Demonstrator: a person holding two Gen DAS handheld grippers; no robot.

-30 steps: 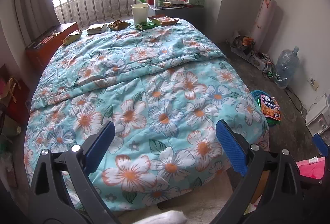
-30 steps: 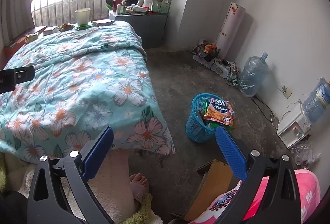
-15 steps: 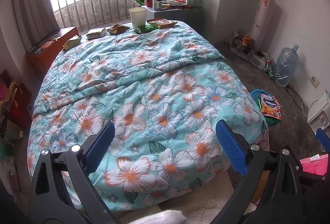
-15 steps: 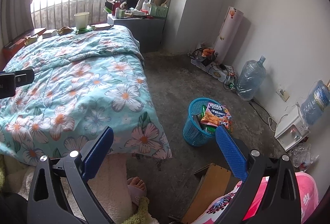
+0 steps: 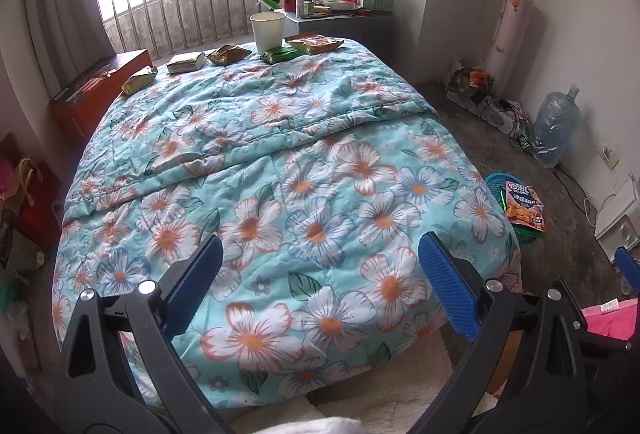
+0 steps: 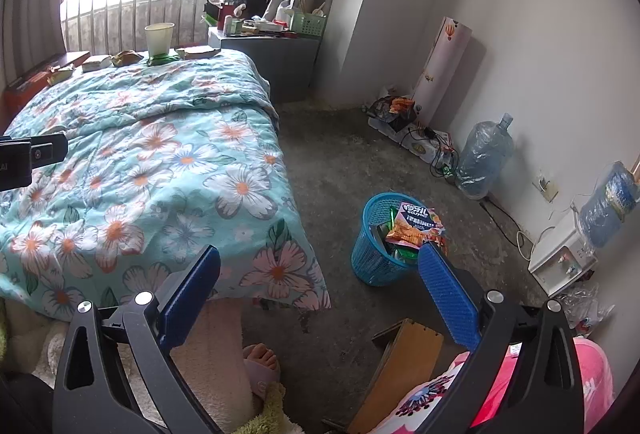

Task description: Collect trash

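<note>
Several snack wrappers lie at the far end of the flowered bed (image 5: 280,162): a yellow-green one (image 5: 139,80), a tan one (image 5: 185,62), a brown one (image 5: 228,54), a green one (image 5: 280,54) and an orange one (image 5: 316,43). A paper cup (image 5: 267,31) stands among them. A blue basket (image 6: 378,240) on the floor beside the bed holds an orange chip bag (image 6: 416,224). My left gripper (image 5: 320,274) is open and empty over the near end of the bed. My right gripper (image 6: 320,282) is open and empty, near the basket.
A grey nightstand (image 6: 272,62) with clutter stands past the bed. Water jugs (image 6: 484,158), cables and a white appliance (image 6: 560,254) line the right wall. A wooden box (image 5: 96,90) sits left of the bed. A bare foot (image 6: 260,358) and pink fabric (image 6: 592,390) are close below.
Both grippers have pulled back and risen a little, so the bed and basket look slightly farther. Both stay open and empty.
</note>
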